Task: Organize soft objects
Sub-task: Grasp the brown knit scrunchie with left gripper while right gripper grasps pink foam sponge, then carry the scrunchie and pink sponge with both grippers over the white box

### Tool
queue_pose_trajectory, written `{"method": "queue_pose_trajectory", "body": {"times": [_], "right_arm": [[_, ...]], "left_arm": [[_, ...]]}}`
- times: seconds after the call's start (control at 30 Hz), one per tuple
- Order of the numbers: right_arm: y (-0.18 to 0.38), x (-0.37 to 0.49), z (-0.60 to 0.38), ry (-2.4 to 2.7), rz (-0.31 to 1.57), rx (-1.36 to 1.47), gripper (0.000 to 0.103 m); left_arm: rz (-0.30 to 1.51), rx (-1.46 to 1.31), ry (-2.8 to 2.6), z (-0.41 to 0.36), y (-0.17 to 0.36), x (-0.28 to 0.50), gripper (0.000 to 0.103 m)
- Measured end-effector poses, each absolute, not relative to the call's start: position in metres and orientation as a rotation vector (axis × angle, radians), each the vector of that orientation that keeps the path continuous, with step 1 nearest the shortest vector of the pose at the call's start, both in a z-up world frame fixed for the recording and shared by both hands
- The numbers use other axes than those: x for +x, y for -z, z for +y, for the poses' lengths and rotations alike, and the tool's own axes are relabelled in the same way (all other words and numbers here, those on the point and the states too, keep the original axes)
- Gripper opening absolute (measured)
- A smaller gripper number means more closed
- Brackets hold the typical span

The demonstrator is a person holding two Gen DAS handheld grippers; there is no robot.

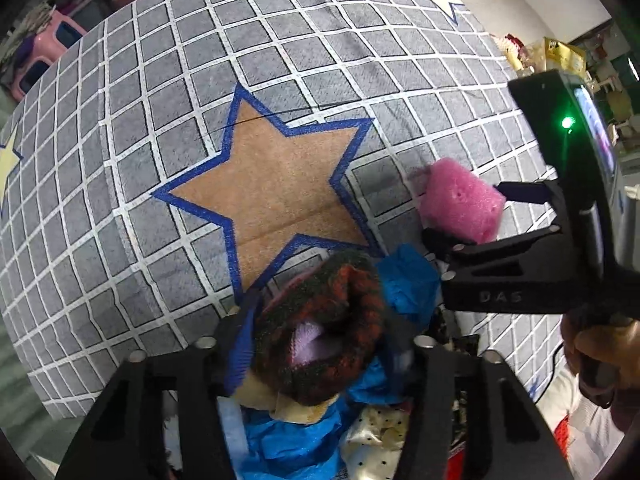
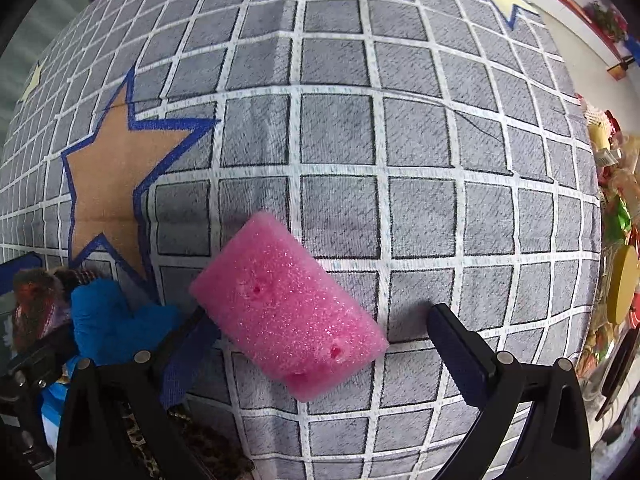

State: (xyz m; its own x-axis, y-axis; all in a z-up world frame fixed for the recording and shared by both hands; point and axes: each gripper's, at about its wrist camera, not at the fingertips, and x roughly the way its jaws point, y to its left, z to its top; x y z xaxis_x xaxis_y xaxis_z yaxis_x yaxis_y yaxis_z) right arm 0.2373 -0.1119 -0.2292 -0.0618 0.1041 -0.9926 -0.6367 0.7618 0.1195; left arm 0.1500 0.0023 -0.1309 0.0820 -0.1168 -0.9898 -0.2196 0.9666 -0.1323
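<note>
Surface: grey cloth printed with white grid lines is covering the work area, with a brown star edged in blue near the middle and pale yellow stars toward the far corners.
Background: cluttered shelves and coloured odds and ends are showing past the cloth's right edge, too blurred to name; a pink stool is sitting off the far left corner.
Pile: soft things are lying heaped at the near edge of the cloth, just below the brown star — a crumpled blue cloth, a cream fabric with dark dots and other scraps I cannot tell apart.
Left gripper: pointing down into the pile, its two fingers are sitting on either side of a red and dark green knitted hat; the blue pads are lying against the knit on both sides, so the jaws are standing narrow and gripping the hat.
Knitted hat: bunched up, its pale purple lining is showing in the fold, and it is resting on top of the pile.
Right gripper: pointing down at the cloth, its jaws are standing wide around a pink foam block.
Pink foam block: lying tilted on the grey squares just right of the pile — the left pad is touching one end, while the right pad is standing clear of the other.
Person: a hand is holding the right gripper's handle at the right edge of the left wrist view.
</note>
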Motion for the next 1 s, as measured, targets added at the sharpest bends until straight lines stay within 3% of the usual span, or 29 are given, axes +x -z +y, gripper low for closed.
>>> {"method": "queue_pose_trajectory", "body": {"times": [0.07,0.13,0.17,0.2,0.7,1.0], "right_arm": [[0.216,0.245,-0.107,-0.62,1.523,-0.495,0.098],[0.203,0.241,-0.095,-0.636,1.472,-0.499,0.081],[0.195,0.237,-0.091,-0.652,1.442,-0.504,0.064],[0.188,0.234,-0.087,-0.667,1.418,-0.513,0.06],[0.134,0.242,-0.138,-0.648,1.413,-0.315,0.06],[0.106,0.227,-0.194,-0.643,1.408,-0.237,0.06]], "left_arm": [[1.479,-0.282,-0.092,0.005,0.13,0.15,0.041],[1.464,-0.296,-0.111,0.011,0.126,0.15,0.036],[1.453,-0.304,-0.125,0.014,0.123,0.15,0.035],[1.442,-0.309,-0.137,0.016,0.12,0.149,0.035],[1.282,-0.313,-0.228,0.014,0.042,0.135,0.034],[1.244,-0.239,-0.182,-0.033,0.004,0.135,0.034]]}}
